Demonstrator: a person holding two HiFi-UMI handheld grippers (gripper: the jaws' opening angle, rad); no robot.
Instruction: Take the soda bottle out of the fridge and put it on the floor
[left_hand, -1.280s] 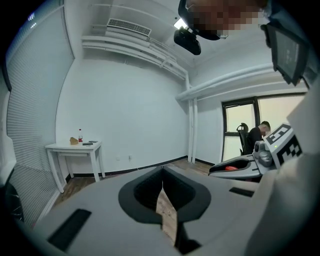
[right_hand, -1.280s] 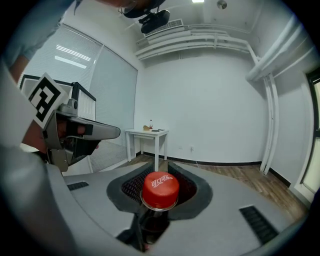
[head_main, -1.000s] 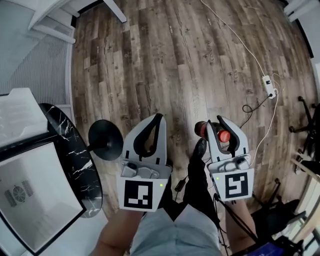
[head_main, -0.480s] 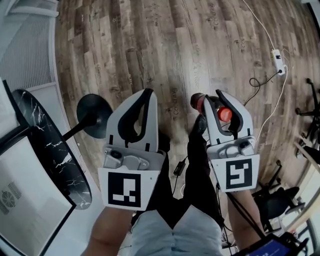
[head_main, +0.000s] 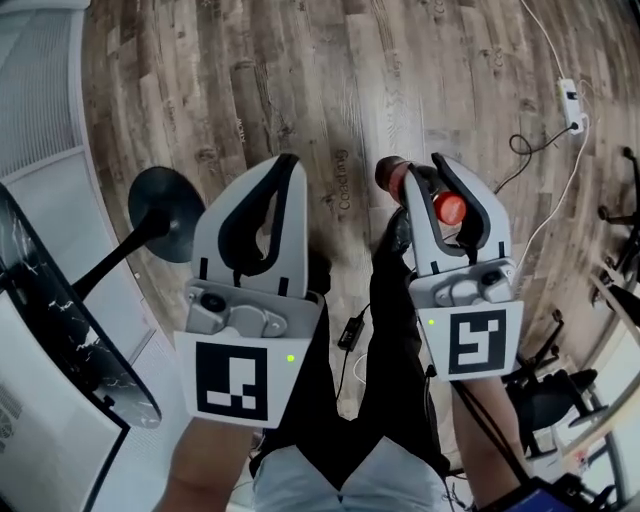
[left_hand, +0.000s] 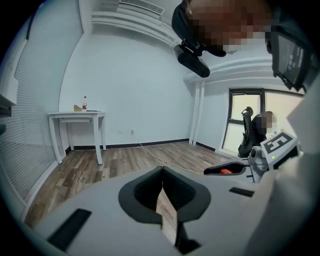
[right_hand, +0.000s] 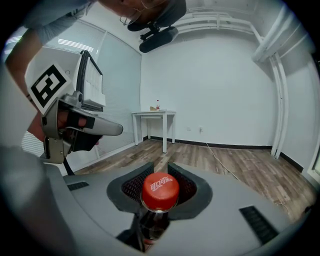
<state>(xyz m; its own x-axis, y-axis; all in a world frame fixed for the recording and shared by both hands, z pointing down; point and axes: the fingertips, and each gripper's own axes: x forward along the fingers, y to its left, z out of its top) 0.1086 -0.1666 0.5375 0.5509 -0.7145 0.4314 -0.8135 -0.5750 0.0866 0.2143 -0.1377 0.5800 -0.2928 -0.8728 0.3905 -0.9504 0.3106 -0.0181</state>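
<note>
— Soda bottle: where is it?
— In the right tongs. The two jaws are clamped on its neck, just under the cap, and the body hangs below them over the wooden floor.
— What does it look like?
— It has a round red cap with white lettering on top and a clear neck with dark cola showing inside. In the head view the cap sits between the jaws, and a dark, reddish part of the body pokes out past them on the left.
— Is its base on the floor?
— No view shows that.
— And the left tongs?
— Closed, tips touching, nothing between them. They are beside the right pair and don't touch the bottle.
</note>
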